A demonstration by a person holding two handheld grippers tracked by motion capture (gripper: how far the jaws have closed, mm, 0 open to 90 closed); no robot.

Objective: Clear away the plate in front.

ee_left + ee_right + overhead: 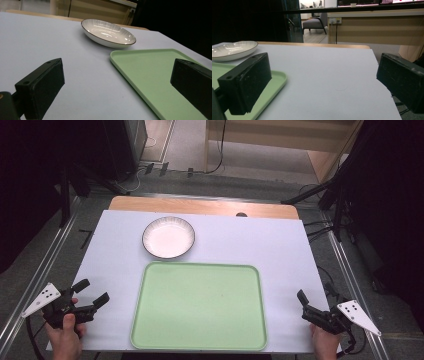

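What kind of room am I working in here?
Probably a lab or office recording space: the table stands between metal rails on the floor, cables run past it, and an office chair stands by a wooden counter behind.

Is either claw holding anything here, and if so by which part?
Nothing is held. The left claw and right claw both stand open with empty jaws, either side of the green tray; the white bowl sits untouched beyond it.

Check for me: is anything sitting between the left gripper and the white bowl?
Nothing visible does. The left gripper hangs open at the near left corner, and only bare white table cover lies between it and the white bowl. The green tray sits to the right of that line and is empty.
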